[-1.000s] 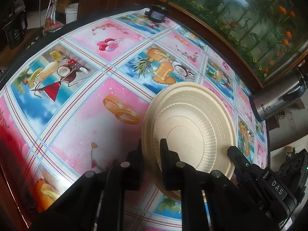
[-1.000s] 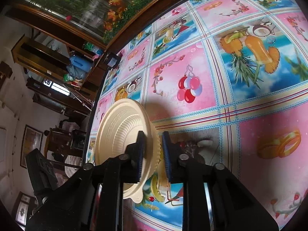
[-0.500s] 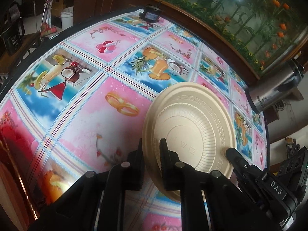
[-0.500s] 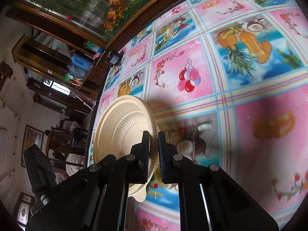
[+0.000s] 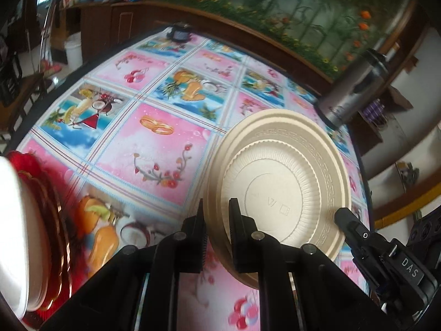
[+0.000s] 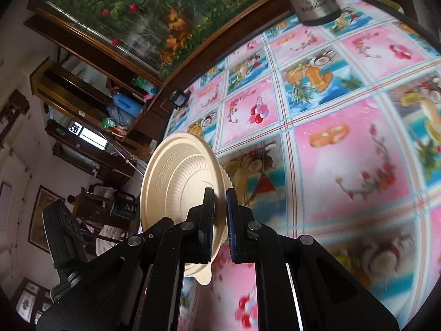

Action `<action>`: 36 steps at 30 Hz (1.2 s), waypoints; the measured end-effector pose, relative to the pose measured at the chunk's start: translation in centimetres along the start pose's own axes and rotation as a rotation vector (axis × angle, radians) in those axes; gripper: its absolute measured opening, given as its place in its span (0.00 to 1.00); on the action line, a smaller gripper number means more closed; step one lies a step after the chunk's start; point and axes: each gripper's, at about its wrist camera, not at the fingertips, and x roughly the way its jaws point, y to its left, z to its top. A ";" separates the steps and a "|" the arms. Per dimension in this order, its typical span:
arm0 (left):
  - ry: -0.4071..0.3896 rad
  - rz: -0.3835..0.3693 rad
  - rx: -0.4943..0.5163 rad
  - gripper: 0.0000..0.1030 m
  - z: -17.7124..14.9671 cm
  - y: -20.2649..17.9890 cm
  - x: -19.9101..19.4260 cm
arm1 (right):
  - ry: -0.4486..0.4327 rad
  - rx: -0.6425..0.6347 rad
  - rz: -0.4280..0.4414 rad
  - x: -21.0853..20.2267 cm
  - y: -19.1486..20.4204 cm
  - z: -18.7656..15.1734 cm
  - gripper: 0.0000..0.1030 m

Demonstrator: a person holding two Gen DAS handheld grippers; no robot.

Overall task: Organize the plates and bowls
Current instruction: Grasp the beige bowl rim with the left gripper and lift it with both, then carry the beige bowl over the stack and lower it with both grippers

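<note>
Here, nearest the lens in the left wrist view, the left hand-held gripper (image 5: 217, 230) is pinching the near rim of a cream disposable plate (image 5: 278, 190), one finger under the edge and one over it. The right hand-held gripper (image 5: 341, 216) enters from the lower right of that view and meets the opposite rim; the right wrist view shows its jaws pressed together on the plate's edge (image 6: 219, 220). Taking the rim from two opposite sides probably keeps so light and flexible a piece from sagging or twisting, since a single pinch at one edge would let it droop.

The plate (image 6: 179, 184) is clear of the worktop (image 5: 165, 149) and tilted, so its ribbed well and embossed border face the left camera. It looks like more than one plate nested together, as a second scalloped edge shows behind the first in the right view, though I cannot count them.

At the left edge of the left view, a stack of red and white dishes (image 5: 35, 220) sits on the cloth, blurred; it is a likely place for stacking, in my judgement.

Farther off, a steel flask (image 5: 355, 88) stands near the far right edge of the patterned cloth, and a small dark device (image 5: 180, 33) rests at the far rim. Both are well apart from the plate.
</note>
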 end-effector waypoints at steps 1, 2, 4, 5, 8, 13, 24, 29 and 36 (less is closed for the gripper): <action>-0.011 -0.001 0.013 0.12 -0.3 -0.2 -0.6 | -0.007 -0.008 -0.001 -0.7 0.2 -0.4 0.08; -0.022 -0.002 0.026 0.12 -0.7 -0.4 -1.2 | -0.017 -0.014 0.000 -1.4 0.4 -0.8 0.08; -0.043 -0.003 0.051 0.12 -1.4 -0.7 -2.5 | -0.029 -0.017 0.007 -2.5 0.5 -1.4 0.08; -0.056 -0.002 0.065 0.12 -1.8 -0.8 -3.2 | -0.036 -0.018 0.010 -3.0 0.7 -1.8 0.08; -0.087 -0.003 0.085 0.12 -2.5 -0.8 -4.8 | -0.055 -0.031 0.015 -4.4 1.5 -2.9 0.08; -0.138 0.001 0.107 0.12 -3.4 -0.5 -7.3 | -0.072 -0.046 0.031 -5.5 2.7 -4.1 0.08; -0.206 0.013 0.080 0.12 -3.9 2.6 -10.5 | -0.065 -0.098 0.061 -5.1 6.3 -5.8 0.08; -0.232 0.021 0.050 0.12 -3.8 4.8 -11.7 | -0.049 -0.135 0.068 -4.3 8.7 -6.4 0.08; -0.254 0.084 0.045 0.13 -2.7 8.9 -14.3 | 0.037 -0.184 0.131 -1.2 13.0 -7.5 0.08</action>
